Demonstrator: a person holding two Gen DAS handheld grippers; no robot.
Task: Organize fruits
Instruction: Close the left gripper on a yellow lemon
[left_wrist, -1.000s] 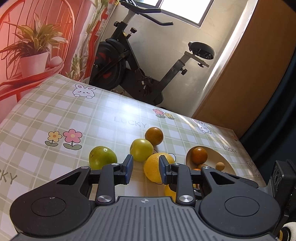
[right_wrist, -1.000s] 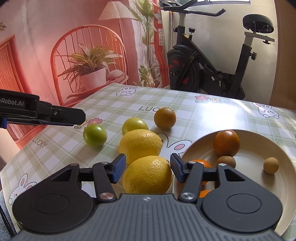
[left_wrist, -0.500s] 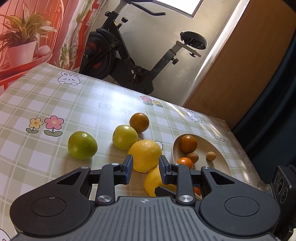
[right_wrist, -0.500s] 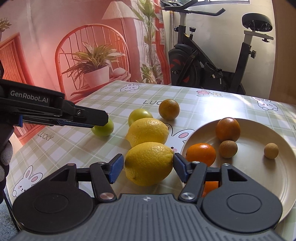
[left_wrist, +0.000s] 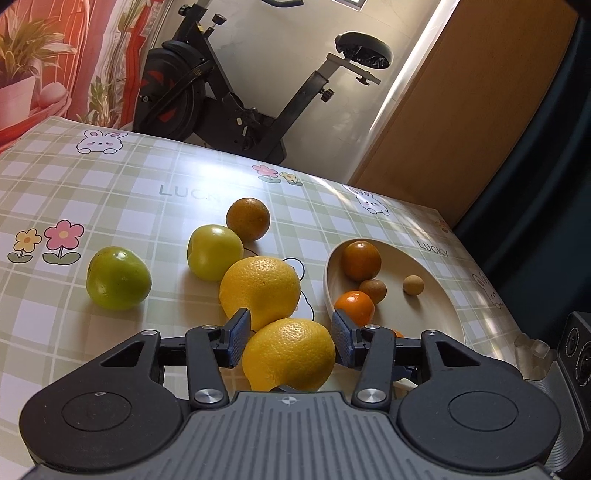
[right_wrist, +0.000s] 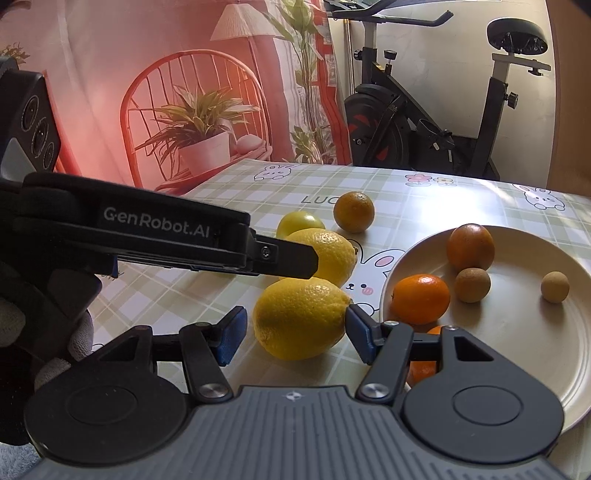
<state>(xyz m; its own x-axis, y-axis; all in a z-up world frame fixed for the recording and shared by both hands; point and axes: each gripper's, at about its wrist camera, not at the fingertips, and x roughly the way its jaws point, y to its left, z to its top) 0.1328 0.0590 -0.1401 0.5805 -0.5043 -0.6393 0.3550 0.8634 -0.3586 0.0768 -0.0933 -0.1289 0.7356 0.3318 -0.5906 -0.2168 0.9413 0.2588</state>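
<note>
1. Right wrist view, closest in: the right gripper (right_wrist: 291, 326) sits low over the tablecloth (right_wrist: 424, 206) with the near lemon (right_wrist: 301, 317) between its jaws. They stand moderately open. One pad touches the lemon's pointed tip and the other stands just off the rind, so nothing is pinched yet. It looks lined up to take this lemon.
2. The left gripper (left_wrist: 290, 332) frames the same lemon in its own view, jaws apart and not pressing. From the right side it hangs above the fruit. Both grippers seem aimed at one lemon, which could get awkward.
3. Changes now. The left jaws have just been opening from nearly closed, and the whole left gripper has pushed in further across the fruit. It now hides the green apple (left_wrist: 118, 277) from the right camera.
4. Just beyond, the far lemon (left_wrist: 258, 288) lies close behind the near one.
5. To the right, the plate (right_wrist: 517, 332) already holds a bright orange (right_wrist: 421, 297), a darker one and two small brown fruits. My guess is that this is where the fruit goes.
6. Further back on the cloth, a yellow-green apple (left_wrist: 214, 251) and a brownish orange (left_wrist: 248, 218) wait unsorted.
7. Beyond the table stands an exercise bike (left_wrist: 221, 99).
</note>
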